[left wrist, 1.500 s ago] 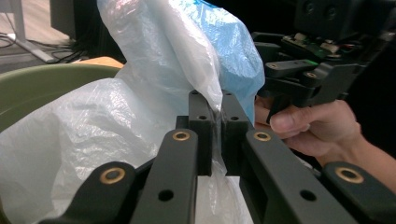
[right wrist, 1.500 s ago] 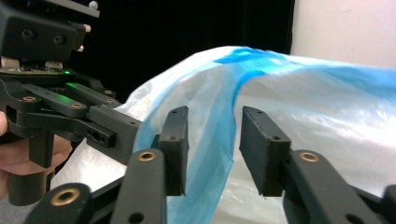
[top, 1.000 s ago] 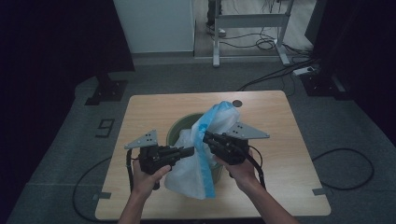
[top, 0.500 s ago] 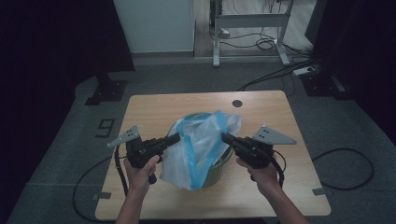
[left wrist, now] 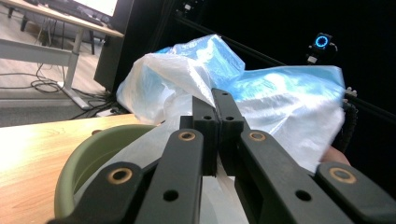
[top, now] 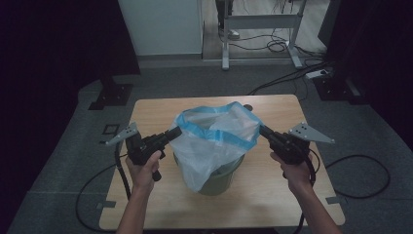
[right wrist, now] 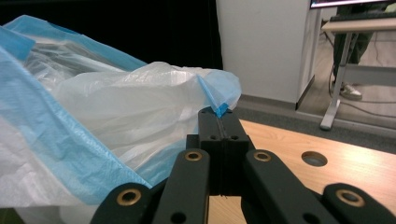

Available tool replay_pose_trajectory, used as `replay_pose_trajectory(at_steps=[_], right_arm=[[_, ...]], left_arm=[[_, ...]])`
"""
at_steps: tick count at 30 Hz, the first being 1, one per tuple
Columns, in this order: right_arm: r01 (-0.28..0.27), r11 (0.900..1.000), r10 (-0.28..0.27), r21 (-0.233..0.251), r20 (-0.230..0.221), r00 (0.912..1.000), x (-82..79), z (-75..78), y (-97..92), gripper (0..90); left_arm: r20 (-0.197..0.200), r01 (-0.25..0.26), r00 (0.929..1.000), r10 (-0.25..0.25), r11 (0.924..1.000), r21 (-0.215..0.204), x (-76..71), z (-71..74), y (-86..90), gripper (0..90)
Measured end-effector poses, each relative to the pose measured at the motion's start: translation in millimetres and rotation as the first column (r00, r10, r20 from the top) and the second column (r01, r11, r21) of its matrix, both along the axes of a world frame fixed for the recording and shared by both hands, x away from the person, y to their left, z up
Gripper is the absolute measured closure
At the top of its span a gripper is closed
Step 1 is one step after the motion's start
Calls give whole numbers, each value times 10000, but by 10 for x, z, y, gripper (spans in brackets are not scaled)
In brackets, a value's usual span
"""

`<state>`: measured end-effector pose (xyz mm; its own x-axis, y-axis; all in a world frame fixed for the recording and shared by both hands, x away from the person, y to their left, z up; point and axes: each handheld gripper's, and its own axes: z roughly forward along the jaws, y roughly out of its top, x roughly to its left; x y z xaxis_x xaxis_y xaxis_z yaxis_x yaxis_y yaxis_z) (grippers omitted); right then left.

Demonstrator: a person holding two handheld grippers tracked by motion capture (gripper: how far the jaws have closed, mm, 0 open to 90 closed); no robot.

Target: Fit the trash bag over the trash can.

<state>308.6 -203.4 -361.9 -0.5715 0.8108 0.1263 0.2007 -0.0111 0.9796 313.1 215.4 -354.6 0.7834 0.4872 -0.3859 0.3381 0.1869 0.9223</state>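
Note:
A translucent white bin bag (top: 214,141) with a blue rim is stretched open over a green bin (top: 219,180) at the middle of the wooden table (top: 160,109). My left gripper (top: 174,132) is shut on the bag's left rim, and my right gripper (top: 263,130) is shut on its right rim. In the left gripper view the shut jaws (left wrist: 215,100) pinch the bag (left wrist: 280,107) above the bin's rim (left wrist: 79,158). In the right gripper view the jaws (right wrist: 219,115) clamp the blue hem of the bag (right wrist: 130,116).
A round hole (top: 248,107) sits in the table behind the bag, also seen as a hole (right wrist: 314,158) ahead of the right jaws. Black cables (top: 360,165) trail on the floor at both sides. A desk frame (top: 258,24) and a white cabinet (top: 160,24) stand beyond the table.
Both hands have moved apart, the right one farther, pulling the bunched bag wide open over the bin. Both grippers stay shut on the rim.

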Motion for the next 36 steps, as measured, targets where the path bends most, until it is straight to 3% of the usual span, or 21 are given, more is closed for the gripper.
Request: replay_pose_trajectory(at_steps=[3,8,12,13,15,20,25,27,31,34,36], right_arm=[[-101,9999,101,17,88,9999,-94,-54,-28,889],[-533,9986,533,13,-113,9985,-336,-267,-72,889],[-853,9963,854,28,-437,9954,-465,-424,-86,888],[-1085,9941,1082,8,-795,9909,-539,-561,-100,888],[-1192,9929,1182,-27,-1084,9871,-572,-677,-112,888],[-1326,9912,1313,44,-1775,9753,-546,-919,-128,887],[-1422,9892,1312,-340,-2228,9660,-461,-1092,-65,886],[-1331,9893,1155,-602,-2357,9649,-405,-1156,-37,887],[-1138,9903,905,-801,-2508,9638,-311,-1220,-12,886],[-950,9910,692,-944,-2466,9666,-253,-1219,2,886],[-837,9917,596,-977,-2281,9718,-254,-1193,4,874]], left_arm=[[31,72,10000,-72,9999,73,-107,-67,52,888],[10,214,9998,-215,9995,233,-339,-234,171,887],[-101,360,9993,-356,9987,365,-469,-378,249,886],[-248,459,9987,-450,9982,396,-529,-486,299,886],[-402,473,9982,-455,9978,455,-556,-571,326,886],[-848,583,9951,-508,9944,883,-571,-801,382,886],[-1418,759,9880,-604,9914,1063,-515,-990,413,885],[-1542,784,9864,-565,9870,1400,-494,-1049,402,884],[-1858,846,9810,-560,9850,1502,-448,-1131,385,881],[-1695,915,9835,-626,9815,1682,-455,-1111,359,845],[-1212,529,9922,-305,9811,1861,-508,-1031,357,720]])
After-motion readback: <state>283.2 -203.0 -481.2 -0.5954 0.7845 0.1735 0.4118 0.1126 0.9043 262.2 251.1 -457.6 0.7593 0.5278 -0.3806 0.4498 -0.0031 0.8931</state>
